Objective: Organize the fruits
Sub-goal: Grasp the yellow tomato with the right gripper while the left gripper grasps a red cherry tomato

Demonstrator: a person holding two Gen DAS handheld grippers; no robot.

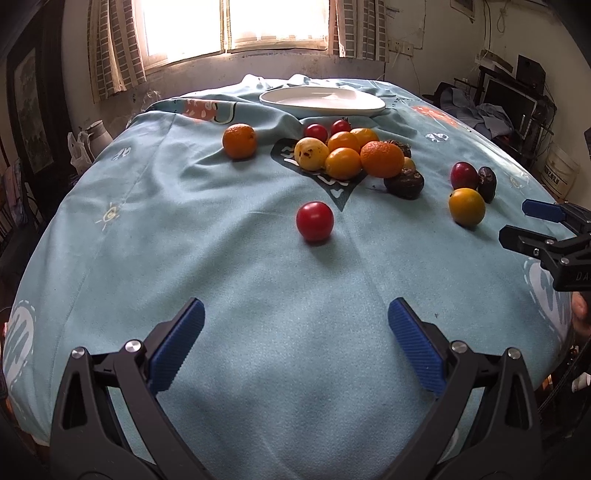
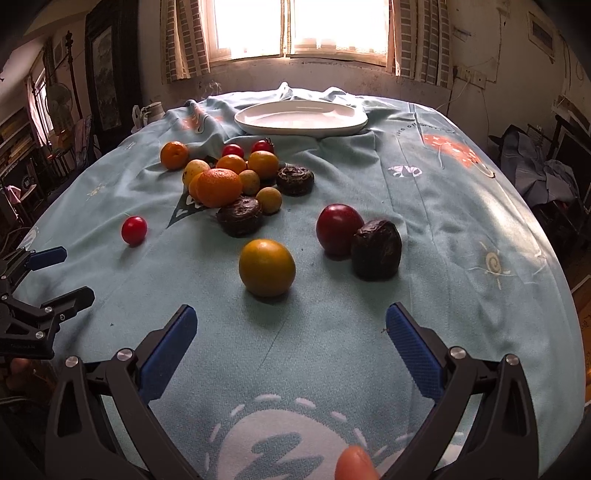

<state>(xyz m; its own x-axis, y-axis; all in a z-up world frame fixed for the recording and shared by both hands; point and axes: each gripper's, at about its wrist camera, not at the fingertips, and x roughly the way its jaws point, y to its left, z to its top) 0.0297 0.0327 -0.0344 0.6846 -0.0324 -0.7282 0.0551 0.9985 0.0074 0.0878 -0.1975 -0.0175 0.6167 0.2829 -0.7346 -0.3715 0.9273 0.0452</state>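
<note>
We see both grippers hovering low over a table draped in a light-blue cloth [image 1: 229,280]. Our left gripper [image 1: 295,325] has its jaws spread wide with nothing between them; our right gripper [image 2: 291,330] is spread just as wide and equally bare.

Counting the fruit, we make out two large oranges: one alone [image 1: 239,141] at 10 o'clock of the heap, one [image 2: 218,187] atop the heap itself. We count three small red tomatoes: a lone one [image 1: 314,221] straight ahead at 12 o'clock from the left gripper, well apart from the others, and two [image 2: 232,150] at the far edge of the heap. A larger dark-red plum [image 2: 339,229] touches a wrinkled dark fruit [image 2: 376,249] at 1 o'clock from the right gripper. We count three wrinkled dark fruits in all, the other two [image 2: 240,215] beside the heap. A yellow-orange fruit [image 2: 266,267] lies at 12 o'clock, near the right gripper's jaws. In the heap we count about six more yellow and orange small fruits, though overlap makes that uncertain.

One white plate [image 2: 258,127] sits bare at 12 o'clock beyond the heap, under the window [image 2: 299,29].
</note>
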